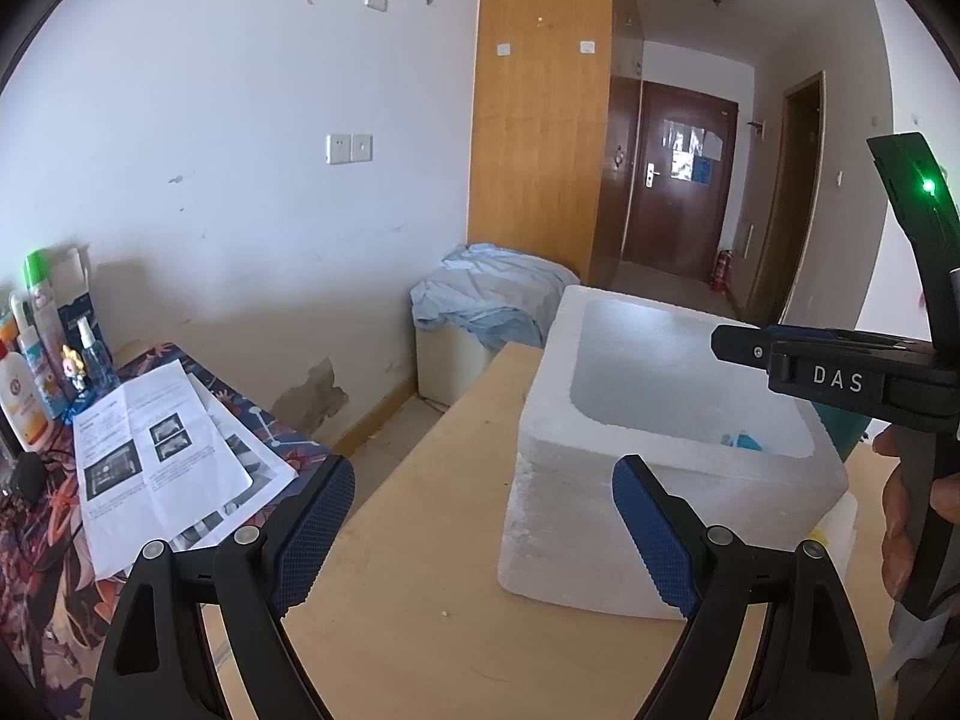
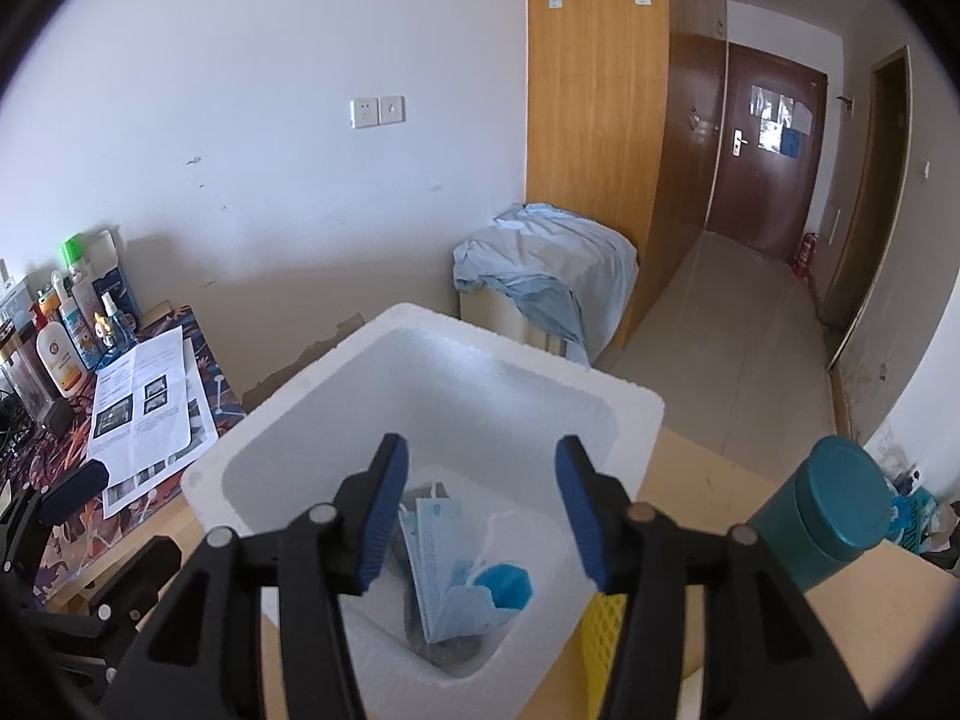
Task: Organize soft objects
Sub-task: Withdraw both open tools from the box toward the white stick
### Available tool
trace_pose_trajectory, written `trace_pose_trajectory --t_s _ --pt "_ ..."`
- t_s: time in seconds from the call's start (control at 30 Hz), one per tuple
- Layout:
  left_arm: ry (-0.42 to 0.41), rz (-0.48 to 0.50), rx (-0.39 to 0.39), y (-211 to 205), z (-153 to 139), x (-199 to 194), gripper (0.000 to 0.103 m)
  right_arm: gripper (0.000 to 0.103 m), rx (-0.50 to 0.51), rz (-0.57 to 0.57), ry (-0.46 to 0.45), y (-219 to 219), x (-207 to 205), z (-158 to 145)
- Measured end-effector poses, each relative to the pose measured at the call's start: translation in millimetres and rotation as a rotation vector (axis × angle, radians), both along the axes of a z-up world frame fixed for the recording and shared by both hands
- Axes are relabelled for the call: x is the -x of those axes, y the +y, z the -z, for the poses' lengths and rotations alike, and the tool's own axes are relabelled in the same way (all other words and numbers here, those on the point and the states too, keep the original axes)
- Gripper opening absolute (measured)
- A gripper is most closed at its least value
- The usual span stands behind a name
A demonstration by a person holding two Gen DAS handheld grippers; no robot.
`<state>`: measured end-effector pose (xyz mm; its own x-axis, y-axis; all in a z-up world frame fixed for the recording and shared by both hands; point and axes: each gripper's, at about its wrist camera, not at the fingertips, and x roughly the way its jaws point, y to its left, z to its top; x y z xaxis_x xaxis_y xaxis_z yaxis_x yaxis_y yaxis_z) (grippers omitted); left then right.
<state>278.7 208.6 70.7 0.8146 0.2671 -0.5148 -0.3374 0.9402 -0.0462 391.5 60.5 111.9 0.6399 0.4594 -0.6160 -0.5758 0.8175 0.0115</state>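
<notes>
A white foam box (image 1: pixel 600 480) stands on a light wooden table (image 1: pixel 420 540); it also shows in the right wrist view (image 2: pixel 288 420). Inside it lie a light blue face mask (image 2: pixel 438 552), a bright blue soft item (image 2: pixel 507 585) and something grey beneath. My right gripper (image 2: pixel 480 510) is open and empty, held above the box opening. It shows from the side in the left wrist view (image 1: pixel 780 354). My left gripper (image 1: pixel 483 528) is open and empty, low over the table to the left of the box.
A teal bottle (image 2: pixel 822 516) stands right of the box, with a yellow mesh item (image 2: pixel 603 648) beside it. Papers (image 1: pixel 150 468) and several bottles (image 1: pixel 24 372) lie on a patterned cloth to the left. A blue sheet covers a cabinet (image 1: pixel 486 300) behind.
</notes>
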Motion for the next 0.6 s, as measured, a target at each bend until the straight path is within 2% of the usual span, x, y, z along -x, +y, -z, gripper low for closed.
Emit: trace_pose_trajectory --t_s 0.6 --pt "-0.023 0.072 0.005 -29 -11 32 0.088 0.056 -0.011 0.058 0.011 -39 47 -4"
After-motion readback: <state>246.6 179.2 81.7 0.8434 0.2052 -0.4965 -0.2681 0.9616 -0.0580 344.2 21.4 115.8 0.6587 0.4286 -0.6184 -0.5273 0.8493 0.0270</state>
